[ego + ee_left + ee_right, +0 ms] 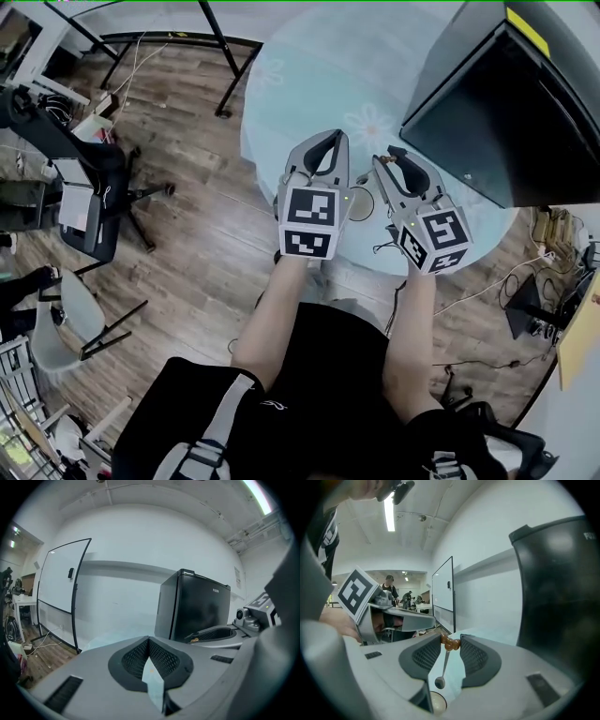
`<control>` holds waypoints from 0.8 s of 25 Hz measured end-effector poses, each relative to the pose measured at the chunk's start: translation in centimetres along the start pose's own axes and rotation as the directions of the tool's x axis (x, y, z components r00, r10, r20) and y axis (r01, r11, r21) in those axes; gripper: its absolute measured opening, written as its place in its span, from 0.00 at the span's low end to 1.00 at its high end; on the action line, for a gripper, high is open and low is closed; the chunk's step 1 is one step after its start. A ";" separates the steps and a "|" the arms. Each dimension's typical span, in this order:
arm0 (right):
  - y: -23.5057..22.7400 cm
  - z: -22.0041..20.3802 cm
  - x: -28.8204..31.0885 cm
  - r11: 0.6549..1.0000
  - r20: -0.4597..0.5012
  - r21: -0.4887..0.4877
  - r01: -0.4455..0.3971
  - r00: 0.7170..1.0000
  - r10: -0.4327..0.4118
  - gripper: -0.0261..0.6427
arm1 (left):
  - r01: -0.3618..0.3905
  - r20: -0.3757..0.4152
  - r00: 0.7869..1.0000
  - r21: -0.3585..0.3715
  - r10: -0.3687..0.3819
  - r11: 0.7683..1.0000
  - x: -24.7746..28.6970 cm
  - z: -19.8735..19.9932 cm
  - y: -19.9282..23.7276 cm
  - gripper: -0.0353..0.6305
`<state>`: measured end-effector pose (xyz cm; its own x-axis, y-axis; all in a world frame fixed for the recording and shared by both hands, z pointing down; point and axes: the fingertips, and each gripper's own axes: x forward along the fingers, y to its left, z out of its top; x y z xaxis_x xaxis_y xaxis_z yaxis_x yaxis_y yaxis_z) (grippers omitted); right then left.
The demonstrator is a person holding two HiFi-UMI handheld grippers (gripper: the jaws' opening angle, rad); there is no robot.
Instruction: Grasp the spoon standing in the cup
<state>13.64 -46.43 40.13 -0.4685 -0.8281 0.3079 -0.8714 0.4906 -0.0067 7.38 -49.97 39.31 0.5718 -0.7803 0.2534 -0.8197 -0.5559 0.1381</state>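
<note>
My right gripper [450,642] is shut on the brown knob at the top of a small metal spoon [443,667]. The spoon hangs down between the jaws, its bowl just above the pale cup [436,703]. In the head view the cup [360,202] stands on the round light-blue table [309,84], between the two grippers. My left gripper [149,640] is shut with nothing in it and is held beside the right gripper [392,157], left of the cup. The left gripper [329,141] points away from me over the table.
A black mini fridge [506,94] stands on the table's right side, close to the right gripper. A whiteboard on a stand [61,597] is beyond the table. Office chairs [84,197] and cables lie on the wooden floor to the left and right.
</note>
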 end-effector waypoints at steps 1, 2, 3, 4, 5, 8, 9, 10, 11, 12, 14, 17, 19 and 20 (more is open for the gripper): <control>0.0 0.7 -0.1 1.000 0.018 -0.004 0.000 1.000 0.000 0.24 | 0.003 0.011 1.000 0.004 -0.003 1.000 -0.1 0.5 0.0 0.06; 0.1 1.3 -0.3 1.000 0.036 -0.011 0.001 0.999 -0.001 0.24 | 0.007 0.023 1.000 0.010 -0.007 1.000 -0.1 1.0 -0.1 0.06; 0.1 1.9 -0.4 1.000 0.051 -0.020 0.004 0.999 -0.003 0.24 | 0.011 0.035 0.999 0.016 -0.011 1.000 -0.2 1.6 -0.1 0.06; 0.1 2.5 -0.5 0.999 0.063 -0.031 0.010 0.998 -0.008 0.24 | 0.015 0.047 0.999 0.024 -0.016 1.000 -0.2 2.2 -0.2 0.06; 0.1 3.0 -0.7 0.999 0.073 -0.039 0.016 0.997 -0.013 0.24 | 0.019 0.060 0.998 0.031 -0.021 0.999 -0.4 2.7 -0.2 0.06; 0.0 4.4 -1.3 0.998 0.102 -0.058 0.031 0.994 -0.025 0.24 | 0.028 0.096 0.995 0.046 -0.032 0.999 -0.8 4.3 -0.5 0.06; -0.1 5.0 -1.4 0.997 0.111 -0.068 0.035 0.993 -0.028 0.24 | 0.030 0.107 0.994 0.052 -0.036 0.998 -0.9 4.8 -0.6 0.06; -0.1 5.5 -1.6 0.996 0.121 -0.077 0.039 0.992 -0.030 0.24 | 0.033 0.116 0.992 0.058 -0.040 0.998 -0.9 5.3 -0.8 0.06; -0.2 6.0 -1.7 0.996 0.131 -0.083 0.044 0.991 -0.033 0.24 | 0.037 0.124 0.991 0.064 -0.045 0.997 -1.0 5.7 -1.0 0.06; -0.3 6.3 -1.9 0.995 0.140 -0.087 0.049 0.989 -0.037 0.24 | 0.042 0.131 0.990 0.071 -0.051 0.997 -1.2 6.1 -1.2 0.06; -0.3 6.9 -2.0 0.993 0.153 -0.098 0.059 0.987 -0.044 0.24 | 0.049 0.142 0.988 0.081 -0.060 0.995 -1.5 6.7 -1.5 0.06; 0.2 7.9 -2.1 0.990 0.163 -0.126 0.055 0.986 -0.034 0.24 | 0.049 0.159 0.985 0.087 -0.063 0.995 -2.2 7.4 -1.7 0.06; 0.5 8.4 -2.2 0.989 0.171 -0.140 0.050 0.985 -0.026 0.24 | 0.044 0.168 0.984 0.091 -0.059 0.995 -2.5 7.7 -1.7 0.06; 0.5 8.6 -2.2 0.989 0.175 -0.143 0.049 0.984 -0.023 0.24 | 0.040 0.173 0.983 0.092 -0.056 0.995 -2.6 7.9 -1.6 0.06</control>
<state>12.98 -46.70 31.25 -0.4664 -0.8739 0.1369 -0.8634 0.4834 0.1444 7.48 -49.30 30.87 0.6138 -0.7858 0.0755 -0.7894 -0.6110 0.0593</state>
